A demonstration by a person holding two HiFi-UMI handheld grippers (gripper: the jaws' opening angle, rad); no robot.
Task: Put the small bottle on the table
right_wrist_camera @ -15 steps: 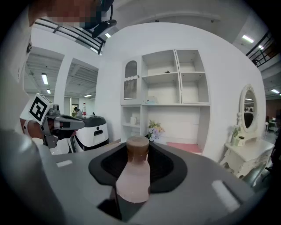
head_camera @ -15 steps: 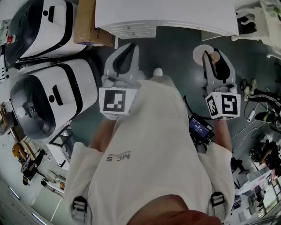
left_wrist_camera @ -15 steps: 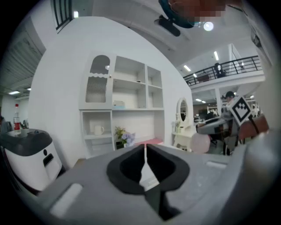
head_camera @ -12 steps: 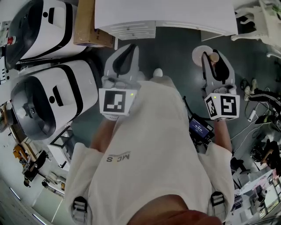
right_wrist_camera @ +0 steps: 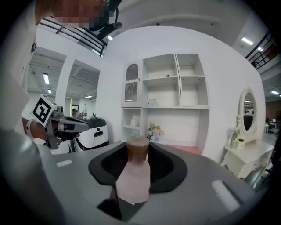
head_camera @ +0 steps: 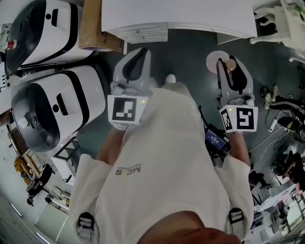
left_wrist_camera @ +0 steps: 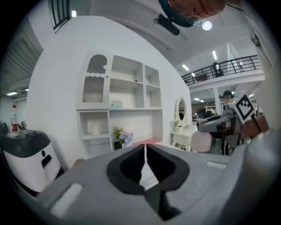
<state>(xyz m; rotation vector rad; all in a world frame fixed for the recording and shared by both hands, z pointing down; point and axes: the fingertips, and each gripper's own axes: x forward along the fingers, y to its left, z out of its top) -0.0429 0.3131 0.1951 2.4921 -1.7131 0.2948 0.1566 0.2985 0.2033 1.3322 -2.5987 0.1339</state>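
The small bottle (right_wrist_camera: 134, 176), pale pink with a brown cap, stands upright between the jaws of my right gripper (right_wrist_camera: 136, 169), which is shut on it. In the head view the bottle's cap (head_camera: 232, 62) shows at the tip of the right gripper (head_camera: 229, 66), held over the dark floor. My left gripper (head_camera: 135, 64) is shut with nothing in it; its jaws meet in a thin line in the left gripper view (left_wrist_camera: 144, 165). The white table (head_camera: 176, 14) lies ahead of both grippers, at the top of the head view.
Two white-and-black machines (head_camera: 52, 105) stand at the left, with a cardboard box (head_camera: 95, 26) beside them. A round pink stool (head_camera: 213, 61) sits under the right gripper. White shelves (right_wrist_camera: 175, 101) and a vanity (right_wrist_camera: 246, 149) stand ahead. Cables (head_camera: 281, 124) lie at the right.
The right gripper with the bottle has shifted slightly left and back toward the body. The left gripper has stayed where it was.
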